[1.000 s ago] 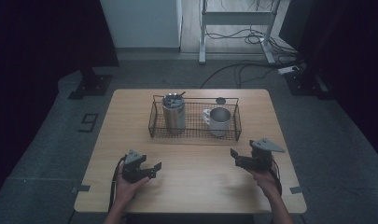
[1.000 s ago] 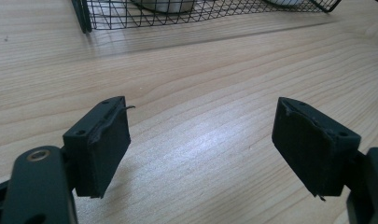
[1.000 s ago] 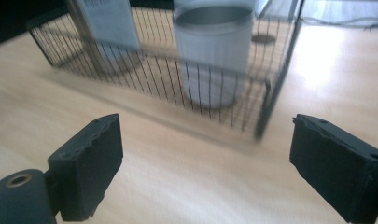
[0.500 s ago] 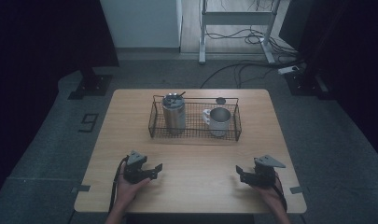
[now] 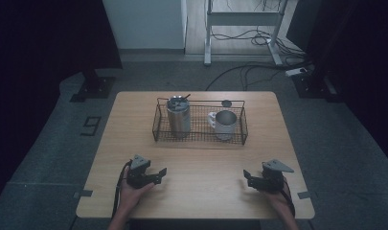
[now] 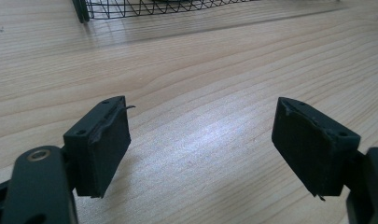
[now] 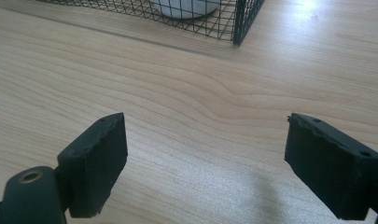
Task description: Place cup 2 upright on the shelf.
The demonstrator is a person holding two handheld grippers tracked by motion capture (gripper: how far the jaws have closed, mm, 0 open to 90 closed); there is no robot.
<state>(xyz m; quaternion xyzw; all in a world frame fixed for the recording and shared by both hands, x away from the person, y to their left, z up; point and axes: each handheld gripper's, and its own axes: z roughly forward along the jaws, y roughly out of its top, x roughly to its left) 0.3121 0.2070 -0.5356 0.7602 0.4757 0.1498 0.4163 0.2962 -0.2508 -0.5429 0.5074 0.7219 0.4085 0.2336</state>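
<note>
A black wire basket (image 5: 158, 125) stands at the middle of the wooden table (image 5: 134, 108). Inside it a steel tumbler (image 5: 178, 117) with a lid stands at the left and a white mug (image 5: 224, 124) at the right. My left gripper (image 5: 159, 176) rests low near the front left edge, open, with bare wood between its pads (image 6: 105, 144). My right gripper (image 5: 247, 177) rests near the front right edge, also open and holding nothing. In the right gripper view the basket corner (image 7: 242, 18) and the mug's base (image 7: 184, 7) lie ahead.
A small round dark object (image 5: 226, 103) lies on the table just behind the basket. Bare wood stretches between the basket and both grippers. Past the table, a desk frame (image 5: 239, 28) and floor cables (image 5: 244, 72) lie at the far side.
My right gripper has pulled back toward the front edge and lowered to the table. The left gripper has barely moved.
</note>
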